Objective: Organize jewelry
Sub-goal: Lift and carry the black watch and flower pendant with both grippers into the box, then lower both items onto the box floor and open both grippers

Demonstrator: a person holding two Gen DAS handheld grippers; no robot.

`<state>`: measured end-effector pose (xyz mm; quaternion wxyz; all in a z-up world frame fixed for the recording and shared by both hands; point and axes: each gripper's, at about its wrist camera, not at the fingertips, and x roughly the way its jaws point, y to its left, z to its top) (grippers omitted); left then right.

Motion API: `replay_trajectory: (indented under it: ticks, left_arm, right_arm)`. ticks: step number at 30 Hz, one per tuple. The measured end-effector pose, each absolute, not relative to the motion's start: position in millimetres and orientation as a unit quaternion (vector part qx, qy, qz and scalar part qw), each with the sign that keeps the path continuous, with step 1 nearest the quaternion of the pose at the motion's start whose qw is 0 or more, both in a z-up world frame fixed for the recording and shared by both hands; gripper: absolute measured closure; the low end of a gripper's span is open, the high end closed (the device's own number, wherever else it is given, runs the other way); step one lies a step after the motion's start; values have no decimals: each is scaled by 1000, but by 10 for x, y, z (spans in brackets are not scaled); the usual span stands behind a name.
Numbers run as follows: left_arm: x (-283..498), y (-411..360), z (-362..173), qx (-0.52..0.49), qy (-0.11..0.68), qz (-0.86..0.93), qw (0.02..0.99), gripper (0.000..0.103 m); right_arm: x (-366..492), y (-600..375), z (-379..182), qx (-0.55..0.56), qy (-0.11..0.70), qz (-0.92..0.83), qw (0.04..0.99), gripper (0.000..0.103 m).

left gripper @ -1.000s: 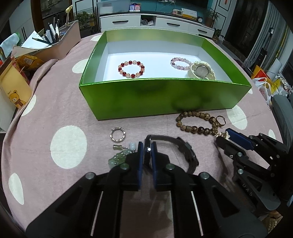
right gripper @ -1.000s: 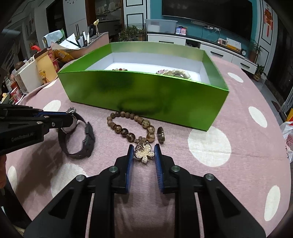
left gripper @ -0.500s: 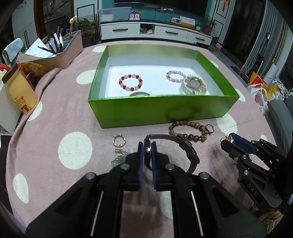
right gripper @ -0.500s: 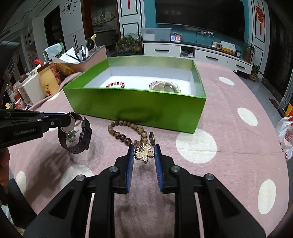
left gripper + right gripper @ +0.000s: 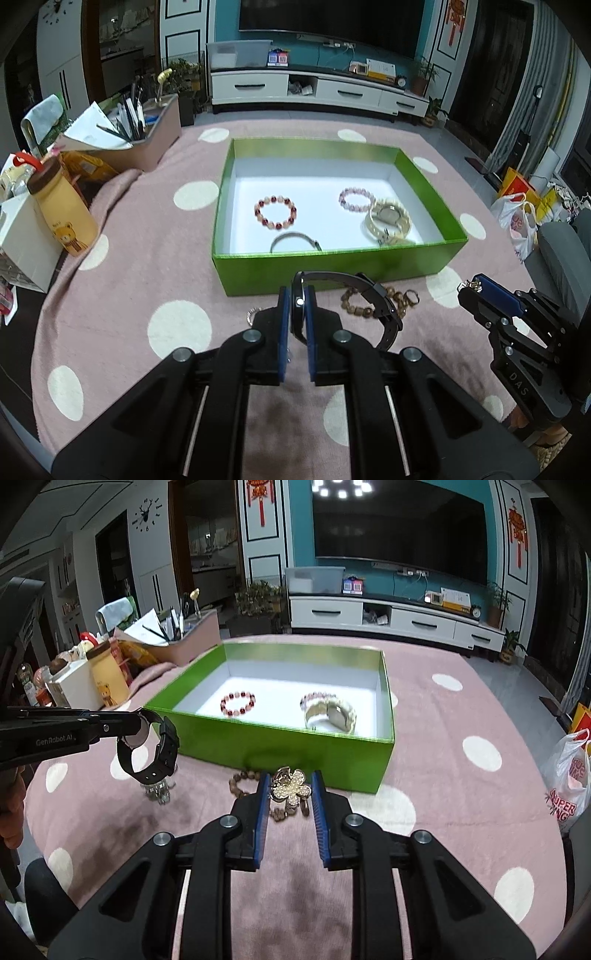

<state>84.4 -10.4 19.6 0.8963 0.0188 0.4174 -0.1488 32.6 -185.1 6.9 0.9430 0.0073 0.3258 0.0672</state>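
Left gripper [image 5: 296,301] pinching black watch [image 5: 149,747], right gripper [image 5: 290,794] pinching flower brooch [image 5: 290,788], green box [image 5: 280,746] ahead, wooden bracelet [image 5: 356,304] below

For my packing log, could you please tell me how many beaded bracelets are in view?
3. A red-and-pink beaded bracelet and a pale purple beaded bracelet lie inside the green cardboard box; a brown wooden-bead bracelet lies on the tablecloth before it, partly hidden.

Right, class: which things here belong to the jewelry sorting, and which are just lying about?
Job:
green box
black watch in left gripper
flower brooch in right gripper
wooden bead bracelet

Lying about:
bear bottle
pen holder
plastic bag
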Motion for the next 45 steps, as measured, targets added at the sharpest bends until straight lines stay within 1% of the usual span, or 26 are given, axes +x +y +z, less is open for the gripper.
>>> replay_trajectory:
  ticks: [14,24,29,38,45]
  left_arm:
    - [1169,-134,529,18,385,-140,912,95]
    - [1579,-233,603,8,374,-130,918,95]
    - [1767,-297,532,6,381,-123,916,95]
    - [2098,-449,230,29,413,-103,904,95]
    - [2195,-532,1,45,435,-93,895,95]
  right_arm:
    - [658,-1875,465,18,271,66,960,81]
    - [989,-1873,516,30,263,64,962,81]
    - [1136,-1875,455,31,268,57,961,81]
    - [1444,-1883,263,20,296,44,954,81]
    - [1594,-1838,112,7,316,39,948,81]
